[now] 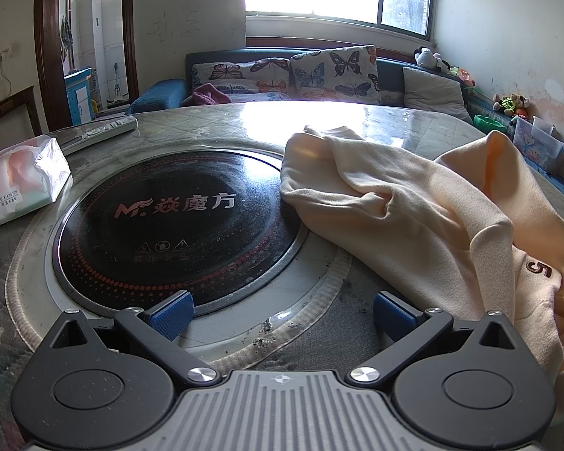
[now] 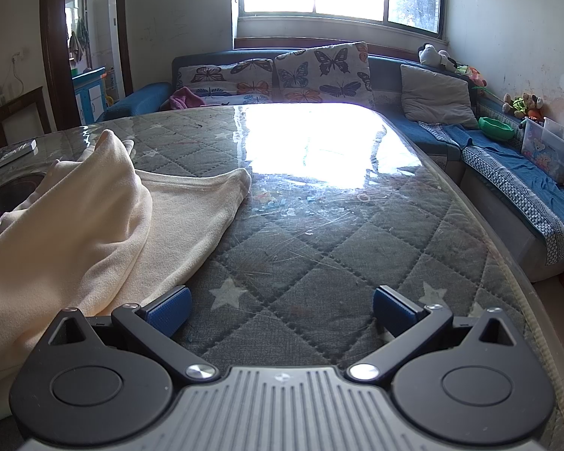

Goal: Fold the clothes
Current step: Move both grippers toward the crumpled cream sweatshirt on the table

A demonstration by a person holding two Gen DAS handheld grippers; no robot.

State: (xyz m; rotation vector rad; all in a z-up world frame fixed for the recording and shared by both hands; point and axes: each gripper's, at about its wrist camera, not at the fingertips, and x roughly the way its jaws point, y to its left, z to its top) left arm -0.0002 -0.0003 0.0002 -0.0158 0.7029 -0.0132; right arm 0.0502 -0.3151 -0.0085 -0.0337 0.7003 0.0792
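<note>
Left hand-held gripper (image 1: 280, 315): held apart, blue pads wide, nothing between them; hovered low over the surface (image 1: 319, 338).
Right hand-held gripper (image 2: 282, 310): likewise spread and empty, above bare quilted surface.
Garment (image 1: 413, 218): cream, crumpled, unfolded; lay on the surface between the two hand-held grippers, to the right of the left one and to the left of the right one.
Nearest contact, left: cloth edge just beside the right-side pad (image 1: 391, 317), not gripped.
Nearest contact, right: cloth hem just beside, possibly touching, the left-side pad (image 2: 171, 312); contact not resolvable.
Long axis: judged to run away from both hand-held grippers toward the far rim, one limb-like end (image 1: 312, 165) draped onto the black hob disc (image 1: 161, 225).
Nearer arm: roughly equal; each within easy reach of a near edge.
Implication for coming move: inward shift of each hand-held gripper toward the cloth probably required before any pinch.
Bystanders: tissue pack (image 1: 22, 180) and remote (image 1: 101, 133), well apart from the cloth.
</note>
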